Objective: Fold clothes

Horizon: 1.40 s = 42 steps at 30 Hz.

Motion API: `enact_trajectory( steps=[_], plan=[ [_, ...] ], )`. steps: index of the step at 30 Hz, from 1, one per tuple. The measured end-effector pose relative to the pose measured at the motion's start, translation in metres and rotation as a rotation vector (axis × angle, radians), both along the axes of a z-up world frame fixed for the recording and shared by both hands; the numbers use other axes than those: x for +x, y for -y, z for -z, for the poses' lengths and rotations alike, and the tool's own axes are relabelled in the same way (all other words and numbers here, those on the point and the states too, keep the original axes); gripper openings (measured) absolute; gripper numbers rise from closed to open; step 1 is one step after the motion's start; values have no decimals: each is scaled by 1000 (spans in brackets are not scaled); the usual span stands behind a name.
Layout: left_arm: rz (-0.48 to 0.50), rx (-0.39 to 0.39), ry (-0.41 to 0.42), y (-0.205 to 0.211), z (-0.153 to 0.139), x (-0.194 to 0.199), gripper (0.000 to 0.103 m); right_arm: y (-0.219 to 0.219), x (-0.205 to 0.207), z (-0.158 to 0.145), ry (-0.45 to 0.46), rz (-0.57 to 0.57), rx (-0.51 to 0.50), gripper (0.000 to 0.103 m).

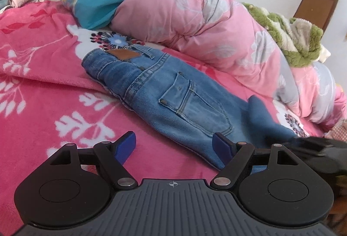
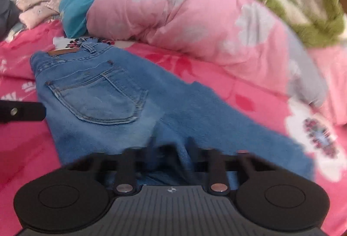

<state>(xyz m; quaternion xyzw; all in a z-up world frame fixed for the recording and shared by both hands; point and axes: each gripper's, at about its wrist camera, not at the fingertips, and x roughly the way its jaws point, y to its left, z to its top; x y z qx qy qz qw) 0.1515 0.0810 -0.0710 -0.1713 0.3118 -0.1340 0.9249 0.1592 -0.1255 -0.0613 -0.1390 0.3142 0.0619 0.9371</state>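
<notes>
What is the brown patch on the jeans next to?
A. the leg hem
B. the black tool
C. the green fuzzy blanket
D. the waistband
D. The brown patch sits on the jeans at the waistband, far from the other things.

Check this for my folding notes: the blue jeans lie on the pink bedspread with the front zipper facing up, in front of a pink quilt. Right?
Not quite. The jeans lie back side up: the left wrist view shows a back pocket and the leather waistband patch, no zipper. They do lie on the pink bedspread, in front of the pink quilt.
</notes>
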Motion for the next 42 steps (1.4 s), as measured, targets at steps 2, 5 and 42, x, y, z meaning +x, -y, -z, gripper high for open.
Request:
enact_trajectory(
  steps=[2, 5, 42],
  plan=[
    [-5, 6, 2, 0, -1, -1, 78, 10, -15, -15, 63, 8, -37, 15],
    [-13, 6, 7, 0, -2, -2, 78, 37, -45, -46, 178, 51, -89, 15],
    [-35, 159, -29, 0, -1, 7, 78, 54, 71, -49, -23, -199, 79, 73]
  ],
)
